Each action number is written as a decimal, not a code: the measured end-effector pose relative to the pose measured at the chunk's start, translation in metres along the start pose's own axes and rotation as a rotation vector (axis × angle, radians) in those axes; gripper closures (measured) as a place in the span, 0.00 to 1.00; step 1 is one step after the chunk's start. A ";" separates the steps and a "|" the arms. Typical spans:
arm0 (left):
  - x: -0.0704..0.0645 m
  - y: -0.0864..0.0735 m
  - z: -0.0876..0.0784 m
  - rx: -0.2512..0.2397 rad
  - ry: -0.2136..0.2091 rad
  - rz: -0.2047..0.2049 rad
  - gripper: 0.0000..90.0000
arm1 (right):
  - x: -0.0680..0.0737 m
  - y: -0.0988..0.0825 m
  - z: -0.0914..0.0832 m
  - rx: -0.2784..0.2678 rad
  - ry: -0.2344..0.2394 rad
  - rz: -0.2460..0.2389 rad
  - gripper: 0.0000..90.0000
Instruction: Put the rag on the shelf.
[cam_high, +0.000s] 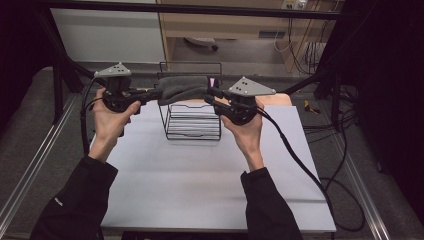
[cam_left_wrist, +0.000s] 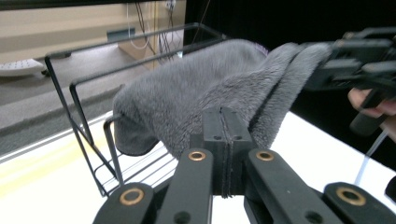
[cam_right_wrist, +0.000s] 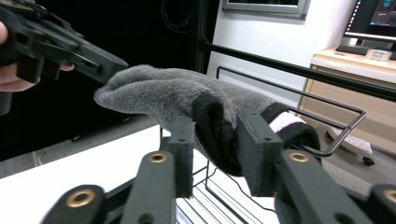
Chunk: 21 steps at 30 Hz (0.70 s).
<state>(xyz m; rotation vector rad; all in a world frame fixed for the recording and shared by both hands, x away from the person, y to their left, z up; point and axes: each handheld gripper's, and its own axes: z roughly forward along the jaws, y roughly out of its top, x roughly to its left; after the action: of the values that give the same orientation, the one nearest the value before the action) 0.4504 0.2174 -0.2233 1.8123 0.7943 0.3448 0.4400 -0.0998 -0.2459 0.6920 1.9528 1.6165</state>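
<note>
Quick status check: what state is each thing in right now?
Sock: grey, fuzzy, stretched between both grippers over the rack top.
Rack: black wire, upright on the table, nothing on its lower shelves.
Left gripper: shut on the sock's edge.
Right gripper: jaws apart around the sock's thick end, pads against it.
</note>
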 end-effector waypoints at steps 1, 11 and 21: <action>0.000 -0.001 0.001 0.006 0.001 0.005 1.00 | 0.000 0.000 -0.001 0.005 0.004 -0.002 0.69; -0.003 -0.021 0.020 0.080 0.027 0.048 1.00 | 0.000 0.005 -0.009 0.031 0.024 0.055 0.80; 0.009 -0.039 0.038 0.075 0.069 0.033 1.00 | -0.012 -0.022 0.020 0.152 -0.009 0.126 1.00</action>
<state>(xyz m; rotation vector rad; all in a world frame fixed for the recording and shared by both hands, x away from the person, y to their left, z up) 0.4646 0.2039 -0.2749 1.8941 0.8359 0.4059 0.4605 -0.0970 -0.2702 0.8963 2.0779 1.5445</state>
